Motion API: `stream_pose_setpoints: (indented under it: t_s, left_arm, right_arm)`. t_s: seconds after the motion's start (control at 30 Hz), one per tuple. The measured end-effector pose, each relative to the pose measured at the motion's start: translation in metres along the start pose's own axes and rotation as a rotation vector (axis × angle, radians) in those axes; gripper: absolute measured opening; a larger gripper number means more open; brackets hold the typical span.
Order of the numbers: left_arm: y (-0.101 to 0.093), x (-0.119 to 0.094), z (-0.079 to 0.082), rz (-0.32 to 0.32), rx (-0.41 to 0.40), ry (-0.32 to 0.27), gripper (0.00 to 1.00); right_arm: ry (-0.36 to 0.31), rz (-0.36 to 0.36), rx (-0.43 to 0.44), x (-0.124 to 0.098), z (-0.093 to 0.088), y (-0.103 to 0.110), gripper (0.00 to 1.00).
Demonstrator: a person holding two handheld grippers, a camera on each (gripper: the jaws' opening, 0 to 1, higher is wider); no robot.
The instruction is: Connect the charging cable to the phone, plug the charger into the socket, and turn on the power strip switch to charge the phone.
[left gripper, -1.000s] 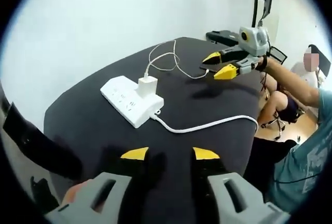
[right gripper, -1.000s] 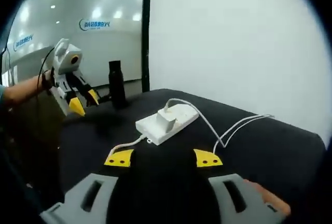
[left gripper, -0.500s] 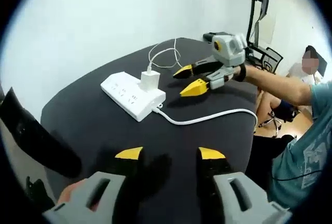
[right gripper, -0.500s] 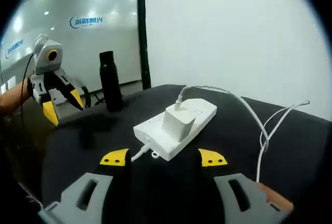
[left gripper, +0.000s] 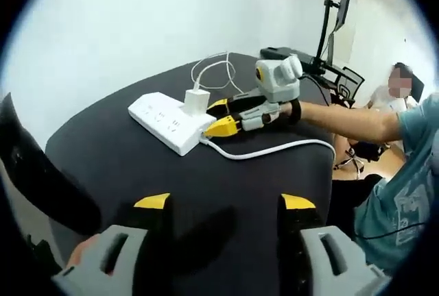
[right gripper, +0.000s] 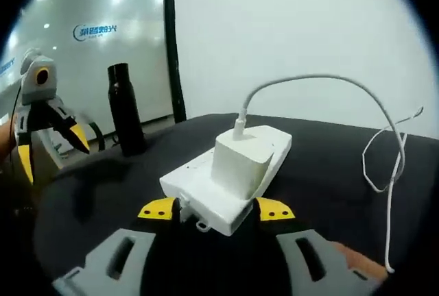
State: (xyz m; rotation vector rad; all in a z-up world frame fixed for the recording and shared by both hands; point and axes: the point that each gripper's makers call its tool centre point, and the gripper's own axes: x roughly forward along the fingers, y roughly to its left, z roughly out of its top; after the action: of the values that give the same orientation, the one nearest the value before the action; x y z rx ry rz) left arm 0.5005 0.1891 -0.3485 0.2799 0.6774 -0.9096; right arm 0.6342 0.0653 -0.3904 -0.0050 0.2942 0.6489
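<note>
A white power strip (left gripper: 167,122) lies on the black table (left gripper: 137,173), with a white charger (left gripper: 197,101) plugged into it. The charger's thin white cable (left gripper: 212,70) loops behind. My right gripper (left gripper: 221,118) comes in from the right, open, its yellow tips at the strip's cord end. In the right gripper view the power strip (right gripper: 206,196) has its near end between the jaws of the right gripper (right gripper: 217,209), with the charger (right gripper: 240,160) just beyond. My left gripper (left gripper: 225,202) hangs open over bare table, and appears as the left gripper (right gripper: 48,135) at the far left.
The strip's thick white cord (left gripper: 274,151) runs right toward the table edge. A tall black bottle (right gripper: 125,109) stands on the table's far side. A person in a teal shirt (left gripper: 405,173) stands at the right. A monitor arm (left gripper: 329,15) and a chair are behind.
My right gripper has travelled across the table to the power strip's cord end, which now sits between its jaws. The left gripper stays low and open.
</note>
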Motion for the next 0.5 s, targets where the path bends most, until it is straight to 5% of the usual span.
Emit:
stream_pose_setpoints:
  t_s: [0.5]
  left_arm:
    - [0.0044,0.0051,-0.005,-0.004,0.019,0.011,0.56]
  right_arm:
    - [0.024,0.038,0.023,-0.0073,0.007,-0.0039,0.31]
